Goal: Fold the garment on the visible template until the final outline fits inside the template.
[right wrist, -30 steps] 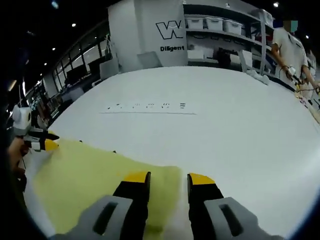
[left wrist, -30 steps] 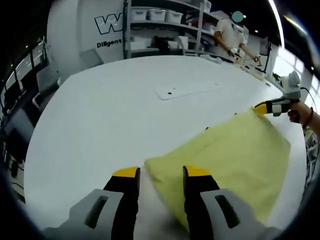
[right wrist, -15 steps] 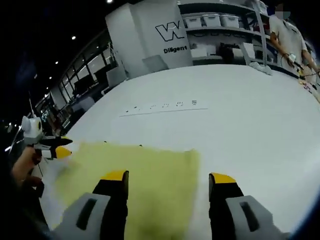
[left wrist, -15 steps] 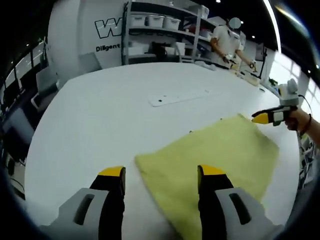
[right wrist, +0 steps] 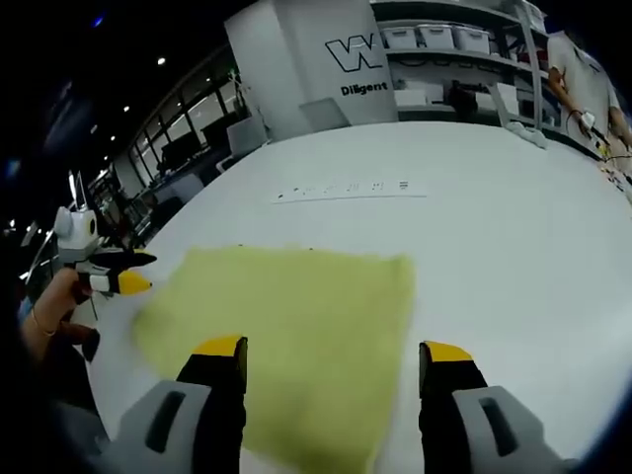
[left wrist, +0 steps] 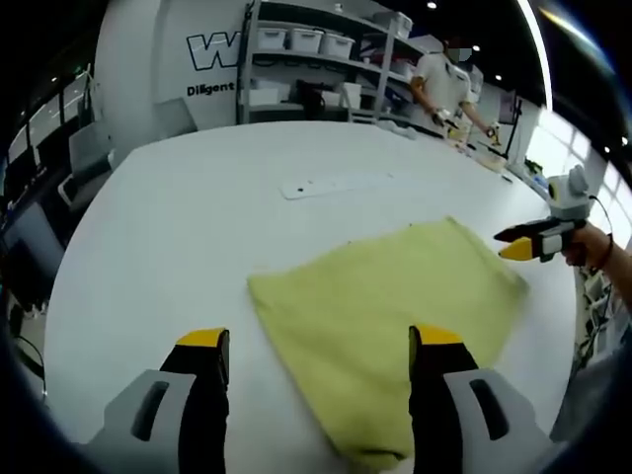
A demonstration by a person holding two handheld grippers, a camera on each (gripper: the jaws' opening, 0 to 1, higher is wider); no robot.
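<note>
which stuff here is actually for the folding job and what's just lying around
For the job: yellow garment, left tongs, right tongs, white table.

Just around: flat white strip beyond the garment, shelves with bins, person at the far bench.

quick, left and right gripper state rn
Left gripper: open, holding nothing, above the yellow garment.
Right gripper: open, holding nothing.

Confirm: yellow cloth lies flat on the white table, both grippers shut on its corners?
Not quite. The yellow cloth does lie flat on the white table, but both grippers are open and off it: the left gripper in the left gripper view, the right gripper in the right gripper view.
</note>
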